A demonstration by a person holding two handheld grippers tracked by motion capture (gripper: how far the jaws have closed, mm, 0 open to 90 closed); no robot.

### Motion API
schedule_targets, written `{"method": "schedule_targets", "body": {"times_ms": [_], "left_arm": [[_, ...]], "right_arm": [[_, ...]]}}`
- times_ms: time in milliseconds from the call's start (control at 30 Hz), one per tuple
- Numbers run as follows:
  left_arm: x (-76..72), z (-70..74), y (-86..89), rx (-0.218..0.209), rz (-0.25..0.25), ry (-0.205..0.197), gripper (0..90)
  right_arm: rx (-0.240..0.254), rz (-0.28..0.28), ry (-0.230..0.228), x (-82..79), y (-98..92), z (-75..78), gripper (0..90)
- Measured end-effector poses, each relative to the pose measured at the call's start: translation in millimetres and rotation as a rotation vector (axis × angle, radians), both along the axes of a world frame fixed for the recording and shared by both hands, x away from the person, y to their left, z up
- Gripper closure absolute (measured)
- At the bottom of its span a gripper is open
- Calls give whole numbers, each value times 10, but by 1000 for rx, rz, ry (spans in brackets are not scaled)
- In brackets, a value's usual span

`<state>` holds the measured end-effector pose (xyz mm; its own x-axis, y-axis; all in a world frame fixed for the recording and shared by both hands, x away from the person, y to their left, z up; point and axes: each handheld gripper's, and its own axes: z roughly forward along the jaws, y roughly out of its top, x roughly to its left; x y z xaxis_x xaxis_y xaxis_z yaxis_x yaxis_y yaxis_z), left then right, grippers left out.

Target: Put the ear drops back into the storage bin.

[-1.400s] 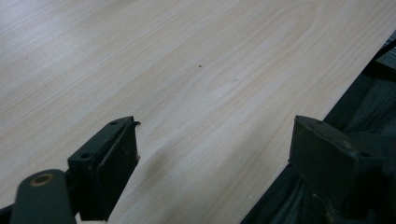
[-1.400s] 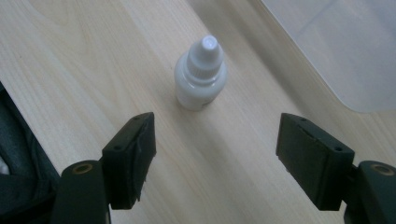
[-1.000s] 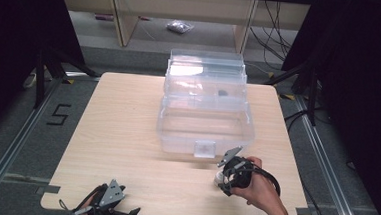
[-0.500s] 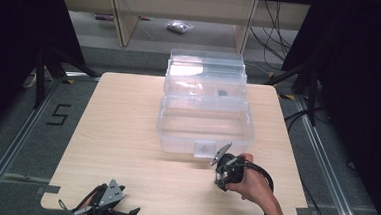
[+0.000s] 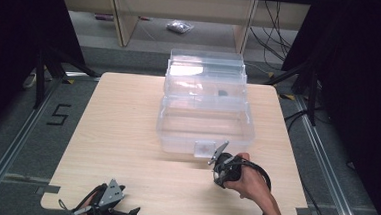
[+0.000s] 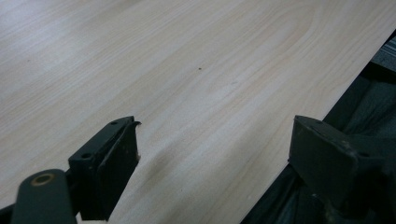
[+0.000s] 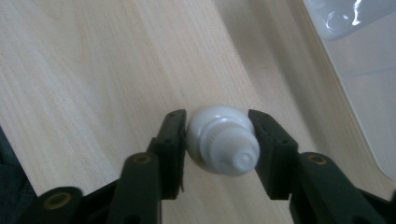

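The right gripper has its jaws clamped on a small white tube with a ribbed neck, held over the desk near its front edge, just before the clear plastic box. The left gripper rests at the front left corner, jaws apart on nothing. The tube is rounded and smooth, so it could slip or twist free if the squeeze slackens.

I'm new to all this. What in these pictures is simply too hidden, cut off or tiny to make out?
- White plastic piece in the right gripper: its far end is hidden behind its own body, so what it is stays unclear, in the right gripper view.
- Small dark item inside the clear box: too small to name, high view.
- Left gripper: cut off by the bottom edge, high view.
- Bag on the floor: too small, contents unclear.
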<state>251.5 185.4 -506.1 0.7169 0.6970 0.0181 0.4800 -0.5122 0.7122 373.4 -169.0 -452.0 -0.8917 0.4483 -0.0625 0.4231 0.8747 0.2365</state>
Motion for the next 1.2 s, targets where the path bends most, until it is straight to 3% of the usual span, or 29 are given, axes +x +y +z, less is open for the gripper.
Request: {"method": "schedule_targets", "body": {"times_ms": [67, 167, 267, 300, 400, 433, 567, 633, 767, 800, 833, 867, 900, 1000, 1033, 1200], "left_arm": [[3, 10, 3, 1, -3, -3, 153], [0, 1, -2, -4, -4, -2, 153], [3, 9, 1, -3, -2, -3, 153], [-1, 7, -4, -10, 1, -4, 153], [4, 4, 11, 6, 0, 1, 153], [6, 3, 6, -4, 7, -2, 153], [5, -1, 7, 4, 0, 2, 154], [2, -6, -7, -25, 14, 0, 154], [10, 14, 30, 32, -24, 6, 155], [10, 14, 30, 32, -24, 6, 155], [2, -7, -8, -28, 13, -1, 155], [1, -6, -9, -26, 11, 0, 155], [5, -1, 5, 4, 0, 1, 155], [8, 4, 10, 4, -10, 3, 155], [1, -7, -10, -27, 10, 2, 155], [11, -5, 4, -6, 8, -1, 155]], "right_arm": [[21, 6, -15, -6, 3, 4, 599], [2, 27, -17, -16, 21, 48, 600], [17, 19, -27, -27, 27, 104, 601], [26, 18, -54, -33, 26, 113, 601], [31, 13, -32, -29, 8, 166, 601], [39, 7, -52, -30, 3, 173, 601], [75, 8, -47, -17, -17, 259, 601], [78, 13, -45, -4, -14, 311, 601], [62, 7, -55, 28, -17, 430, 601], [62, 7, -55, 28, -17, 430, 601], [66, 0, -52, 41, -23, 492, 601], [73, 11, -56, 66, -39, 528, 601], [70, 3, -54, 70, -45, 554, 601], [72, 4, -60, 121, -86, 654, 601], [74, 1, -60, 136, -100, 684, 601], [93, -15, -47, 187, -148, 804, 601]]}}
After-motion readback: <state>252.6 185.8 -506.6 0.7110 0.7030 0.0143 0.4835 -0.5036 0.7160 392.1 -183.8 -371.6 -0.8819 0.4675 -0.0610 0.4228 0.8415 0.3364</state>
